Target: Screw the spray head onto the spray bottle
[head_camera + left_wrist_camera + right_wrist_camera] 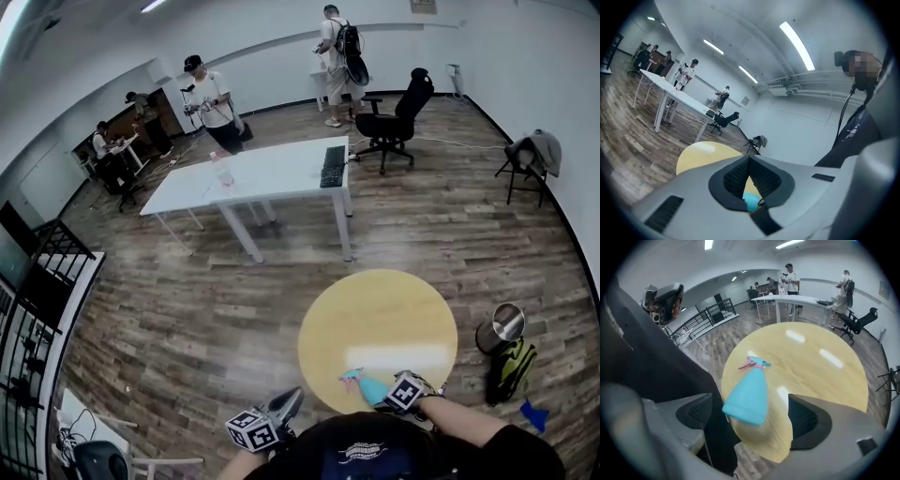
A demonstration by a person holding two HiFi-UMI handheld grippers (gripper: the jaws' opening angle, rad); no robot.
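A teal spray bottle (370,387) lies on its side at the near edge of the round yellow table (375,309), its pink and teal spray head (349,376) on the neck and pointing left. In the right gripper view the bottle (746,397) has its base toward me, between the wide-open jaws of my right gripper (751,419), and neither pad touches it. The spray head (754,363) points away from me there. In the head view my right gripper (389,398) sits just right of the bottle. My left gripper (287,403) hangs off the table's left edge, shut and empty (749,176).
A long white table (262,169) with a keyboard (333,165) stands beyond, with a black office chair (398,122) to its right. A metal bin (502,326) and a green bag (511,366) sit on the floor right of the round table. Several people stand at the back. A black railing (37,291) is at left.
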